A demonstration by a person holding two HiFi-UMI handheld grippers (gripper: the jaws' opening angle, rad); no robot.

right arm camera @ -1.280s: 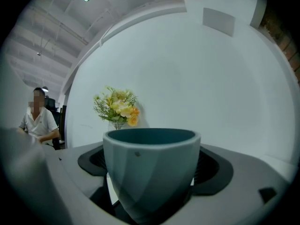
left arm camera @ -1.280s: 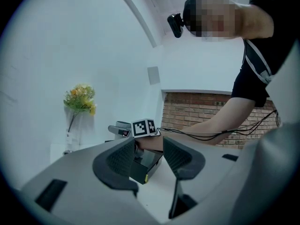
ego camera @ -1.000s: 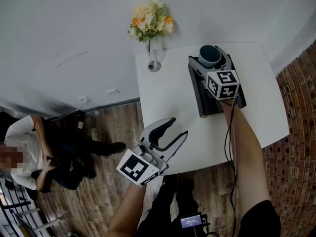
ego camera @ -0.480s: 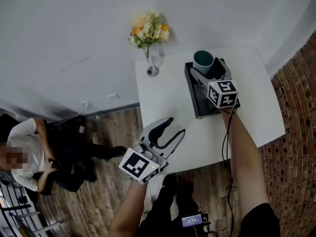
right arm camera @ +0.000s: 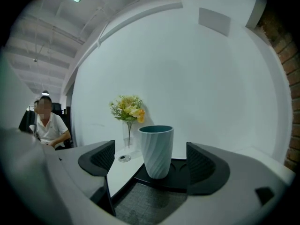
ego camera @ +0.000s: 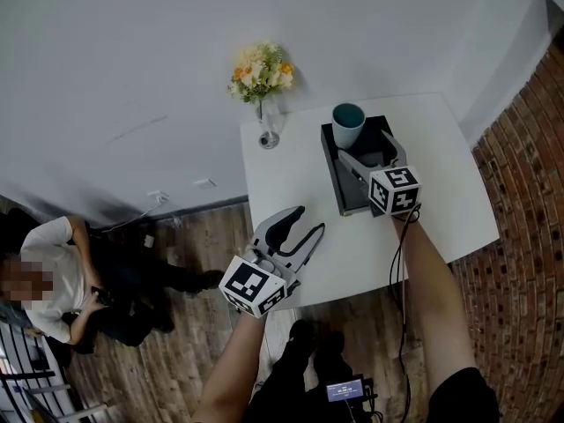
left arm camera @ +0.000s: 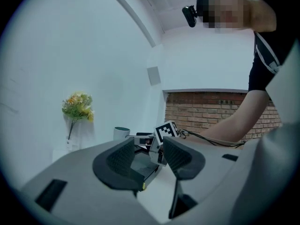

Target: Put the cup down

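A teal ribbed cup (ego camera: 348, 123) stands upright on the far left corner of a black tray (ego camera: 337, 194) on the white table (ego camera: 441, 174). My right gripper (ego camera: 363, 144) is open just behind the cup, with its jaws apart from it. In the right gripper view the cup (right arm camera: 157, 150) stands free beyond the gap of the right gripper (right arm camera: 152, 162), on the tray (right arm camera: 183, 181). My left gripper (ego camera: 307, 221) is open and holds nothing over the table's near left edge. In the left gripper view, past the left gripper (left arm camera: 143, 159), the cup (left arm camera: 121, 133) shows far off.
A glass vase of yellow and orange flowers (ego camera: 262, 73) stands at the table's far left corner, close to the cup. A person (ego camera: 53, 271) sits on the wooden floor at the left. A brick wall (ego camera: 529, 192) runs along the right.
The right gripper has drawn back from the cup, which was between its jaws and now stands free on the tray. The left gripper has barely moved.
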